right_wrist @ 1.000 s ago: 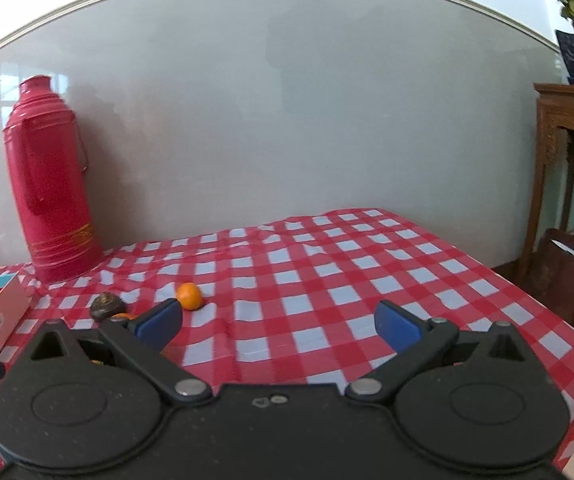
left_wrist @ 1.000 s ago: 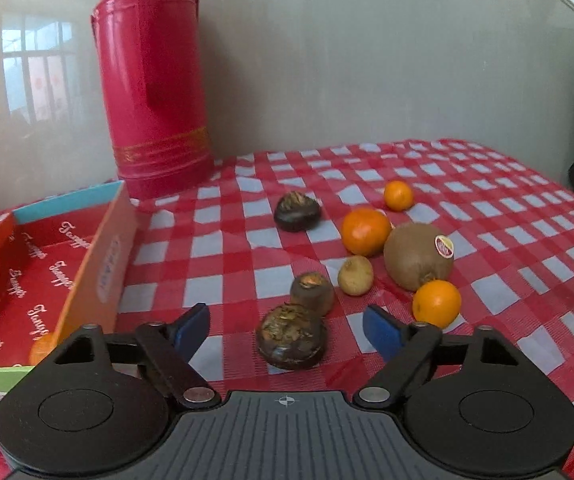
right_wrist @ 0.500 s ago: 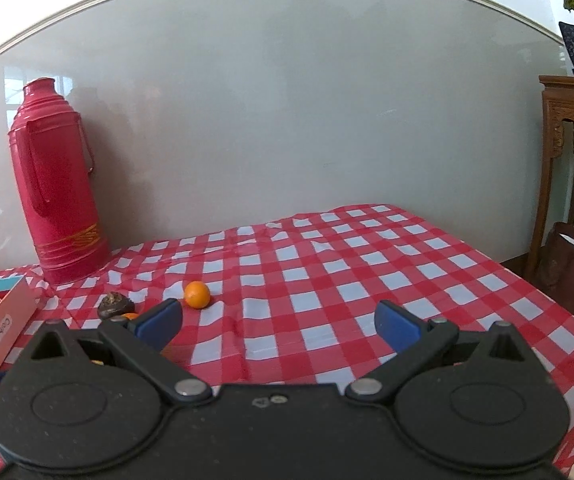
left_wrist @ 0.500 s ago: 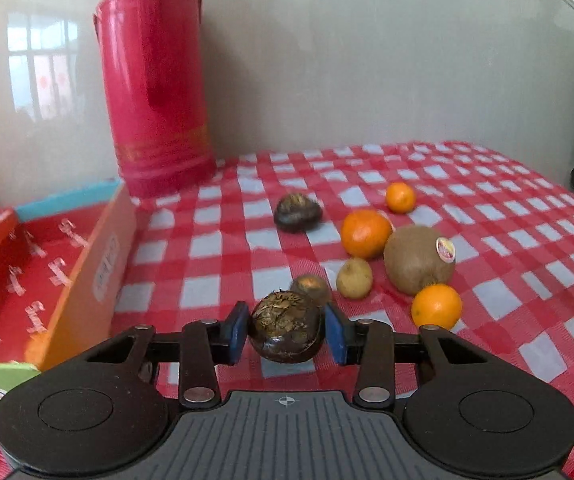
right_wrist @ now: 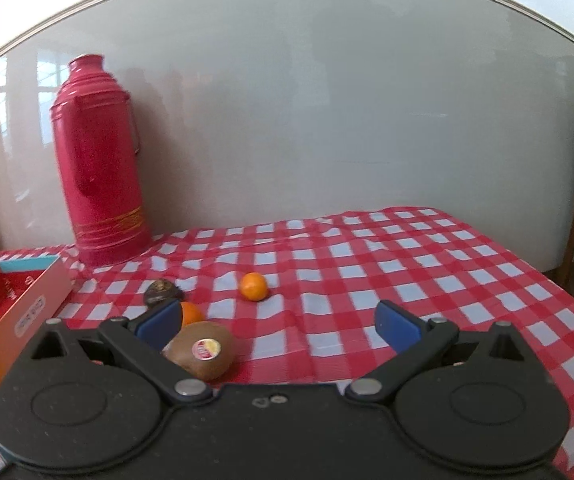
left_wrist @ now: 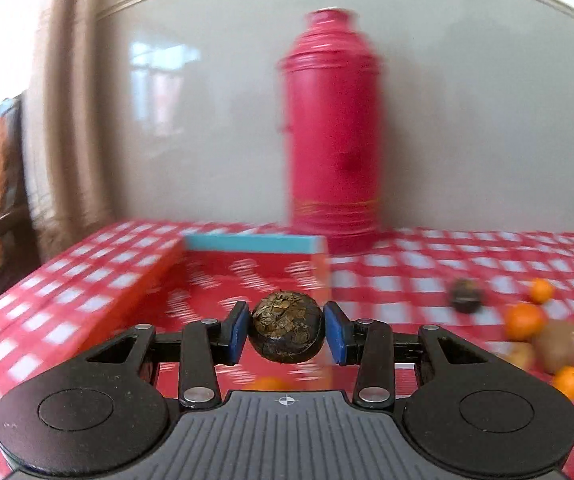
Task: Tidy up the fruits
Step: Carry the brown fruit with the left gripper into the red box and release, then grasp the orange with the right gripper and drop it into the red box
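1. Claws first: the left claw (left_wrist: 284, 333) is pinched tight on a dark round fruit (left_wrist: 287, 326), with a blue pad pressing on each side of it.
2. That fruit hangs in the air over the open red box (left_wrist: 247, 276), clear of the box floor.
3. The left claw points a little downward, toward the far blue wall of the box.
4. The right claw (right_wrist: 278, 323) is wide open and holds nothing. It sits low over the worktop (right_wrist: 407, 264) and points a little downward too.
5. A brown kiwi (right_wrist: 201, 350) with a round sticker lies just beside the right claw's left pad, partly behind that finger.
6. An orange (right_wrist: 190, 313) peeks out behind the same pad, and another dark fruit (right_wrist: 162, 291) lies a bit farther back.
7. A small orange (right_wrist: 253, 286) lies alone, farther out on the red checked cloth.
8. A tall red flask (right_wrist: 101, 164) stands upright by the wall, just behind the box.
9. The left view is blurry, so the small fruits at its right edge are hard to tell apart.
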